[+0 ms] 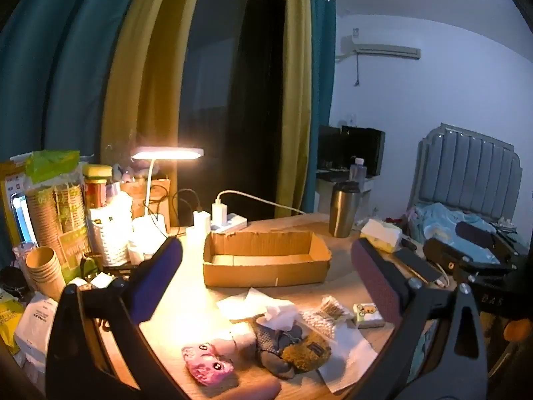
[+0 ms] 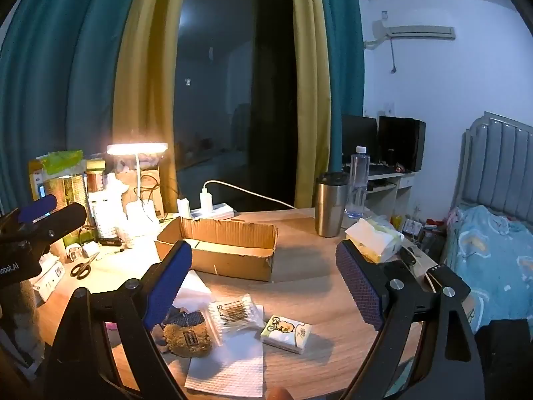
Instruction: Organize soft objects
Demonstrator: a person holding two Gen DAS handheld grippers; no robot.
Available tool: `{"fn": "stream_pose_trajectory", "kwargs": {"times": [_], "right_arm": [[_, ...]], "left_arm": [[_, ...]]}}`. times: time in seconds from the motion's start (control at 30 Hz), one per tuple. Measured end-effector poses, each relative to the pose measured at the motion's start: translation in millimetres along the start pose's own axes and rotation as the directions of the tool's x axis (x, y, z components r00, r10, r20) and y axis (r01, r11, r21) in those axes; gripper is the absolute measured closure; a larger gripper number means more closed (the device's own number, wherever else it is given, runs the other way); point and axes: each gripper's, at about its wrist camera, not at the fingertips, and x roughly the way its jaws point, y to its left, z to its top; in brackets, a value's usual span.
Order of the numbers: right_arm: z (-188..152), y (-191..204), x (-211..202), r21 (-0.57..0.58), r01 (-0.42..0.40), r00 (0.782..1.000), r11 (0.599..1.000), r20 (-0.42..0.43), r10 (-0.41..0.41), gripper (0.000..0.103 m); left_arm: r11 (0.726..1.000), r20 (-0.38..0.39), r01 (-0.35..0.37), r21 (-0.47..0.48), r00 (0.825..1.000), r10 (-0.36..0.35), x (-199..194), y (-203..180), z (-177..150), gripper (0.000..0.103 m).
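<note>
I am holding both tools wide open and empty. The left tool (image 1: pixel 266 273) is hovering over the near half of the counter (image 1: pixel 333 253), tilting slightly down, with nothing between its pads. The right tool (image 2: pixel 263 280) is doing the same a little further right, and it is framing the pocket tissue pack (image 2: pixel 287 330) and the bag of cotton swabs (image 2: pixel 235 311).

The soft things are lying in one loose heap near my edge of the counter: a pink knitted toy (image 1: pixel 208 363), a brown plush piece (image 1: pixel 304 353) touching a grey knitted item (image 1: pixel 268 336), crumpled tissue (image 1: pixel 279 313) on top of that, and a paper towel (image 2: pixel 226 366) under part of the heap. The open cardboard box (image 1: pixel 266 260) is sitting just behind them, and I am judging it to be the likely destination.

What is worrying me is the overlap. If I am closing on the brown plush, I am likely dragging the grey knit and the tissue along, or pinching only the paper towel. The plastic swab bag is looking slippery and may be sliding out of the pads. The two tools are working near each other, so a reach to the middle risks them knocking together. The box looks light, so a clumsy drop could be shoving it toward the chargers (image 1: pixel 218 213) and the lamp (image 1: pixel 166 153).
</note>
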Motion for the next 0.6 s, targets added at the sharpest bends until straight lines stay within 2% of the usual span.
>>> {"fn": "stream_pose_trajectory", "kwargs": {"times": [0.07,0.1,0.23,0.6], "right_arm": [[0,-1,-3,0.003,-0.003,1.000,1.000,0.005,0.002,0.012],[0,-1,1,-0.005,0.000,1.000,1.000,-0.031,0.000,0.012],[-2,3,4,-0.007,-0.004,0.999,1.000,-0.038,0.004,0.012],[-5,3,5,-0.008,-0.005,0.999,1.000,-0.032,0.004,0.012]], "left_arm": [[1.000,-0.016,0.006,0.017,1.000,-0.006,3,-2,0,0.001],[1.000,-0.025,0.014,0.025,1.000,-0.014,5,-3,0,0.001],[1.000,-0.019,0.022,0.003,1.000,-0.022,2,4,-3,0.001],[1.000,-0.016,0.012,0.006,1.000,-0.012,-1,2,-1,0.001]]}}
